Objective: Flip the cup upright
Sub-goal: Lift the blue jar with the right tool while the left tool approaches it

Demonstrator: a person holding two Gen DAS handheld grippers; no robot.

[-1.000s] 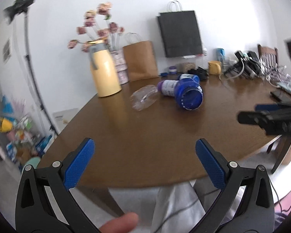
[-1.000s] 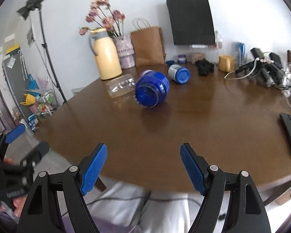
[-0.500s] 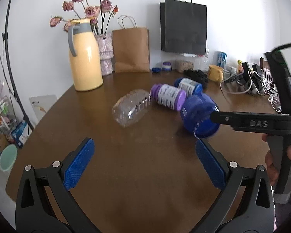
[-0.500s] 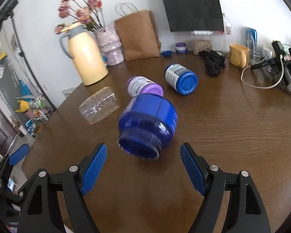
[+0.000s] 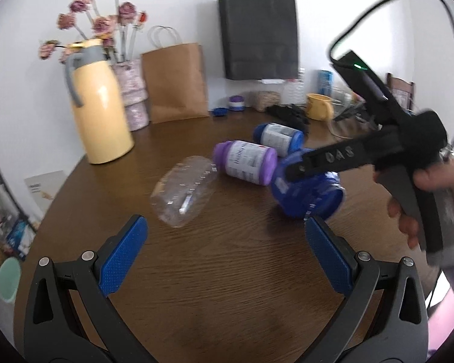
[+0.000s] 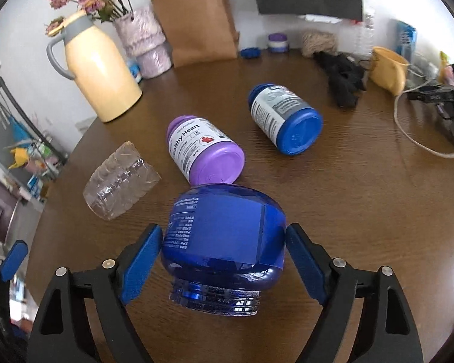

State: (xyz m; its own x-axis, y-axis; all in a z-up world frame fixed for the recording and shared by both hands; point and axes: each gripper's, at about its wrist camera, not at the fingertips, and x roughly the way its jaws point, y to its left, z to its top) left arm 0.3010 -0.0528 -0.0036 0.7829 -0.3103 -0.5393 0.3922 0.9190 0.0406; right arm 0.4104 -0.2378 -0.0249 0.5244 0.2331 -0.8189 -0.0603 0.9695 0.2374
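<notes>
Here the right tongs (image 6: 224, 257) are spread wide around a dark blue jar (image 6: 224, 239) that lies on its side on the brown wooden surface (image 6: 363, 211). Its open threaded mouth points toward the camera, and its bottom points away, toward the other bottles. The two blue pads stand on either side of the jar's body; the left pad (image 6: 140, 264) is very close to the jar wall and the right one is just beside it, but I cannot tell if they really touch. In the left wrist view the same tongs come in from the right, held by a hand (image 5: 435, 193), with one black finger lying across the top of the blue jar (image 5: 308, 193).

The left tongs (image 5: 224, 260) are also wide apart and hold nothing; they hang above a bare part of the surface, near its front edge.

Just behind the blue jar lies a purple bottle (image 6: 205, 151) with a white label, on its side, nearly touching the jar. Further back to the right lies a blue bottle (image 6: 284, 119), also on its side. To the left lies a clear plastic cup (image 6: 121, 186), tipped over. At the back stand a yellow thermos jug (image 6: 100, 69), a brown paper bag (image 6: 196, 18) and a yellow mug (image 6: 389, 69).
</notes>
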